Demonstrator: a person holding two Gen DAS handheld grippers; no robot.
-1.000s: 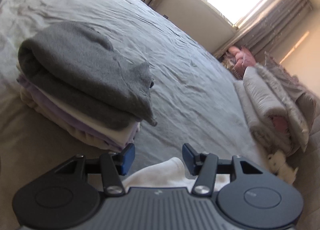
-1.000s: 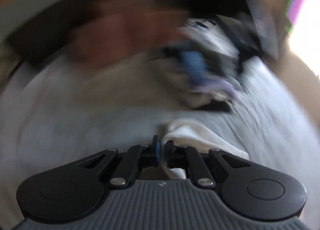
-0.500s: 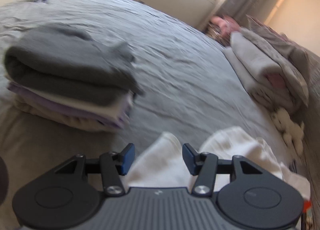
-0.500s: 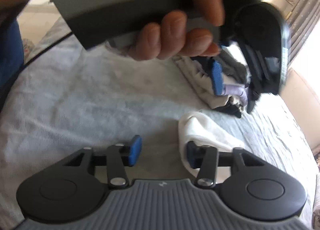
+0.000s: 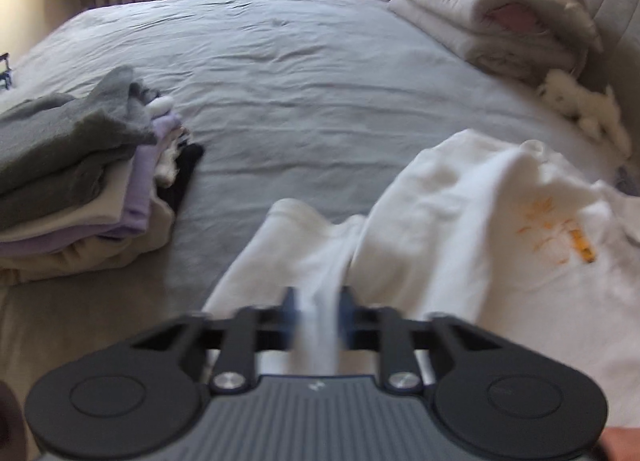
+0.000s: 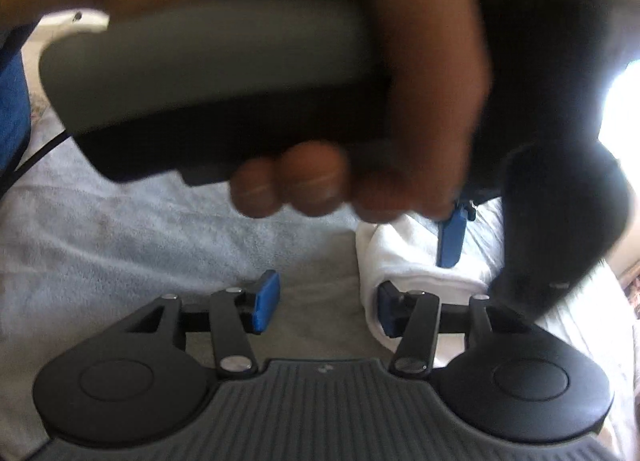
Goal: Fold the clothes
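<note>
With the left gripper [image 5: 316, 311] pinched on a fold of the white shirt [image 5: 460, 229], pads blurred and close together with a strip of cloth between them, having just closed on it. Seen from the right camera as well, gripped in a hand [image 6: 352, 149] and hanging low over the bed, one blue pad [image 6: 450, 239] touching the same shirt [image 6: 404, 261]. Right gripper [image 6: 324, 303] about half open, having widened earlier in the last second, nothing between the pads but bare sheet [image 6: 120, 229]; its right-hand pad just beside, perhaps touching, the rolled white edge, contact hard to tell. Shirt spread loosely on the grey sheet [image 5: 288, 73] to the right in the left view, rumpled, with an orange print [image 5: 556, 233] on it. To the left on the bed, well apart from the shirt, a pile [image 5: 80, 189] of folded clothes: grey on top, white and lilac beneath, beige at the bottom, something dark poking out at its near corner. At the far right, folded bedding [image 5: 492, 17] against the headboard, a white fluffy toy [image 5: 580, 109] just in front of it. No boxes or baskets in view.
</note>
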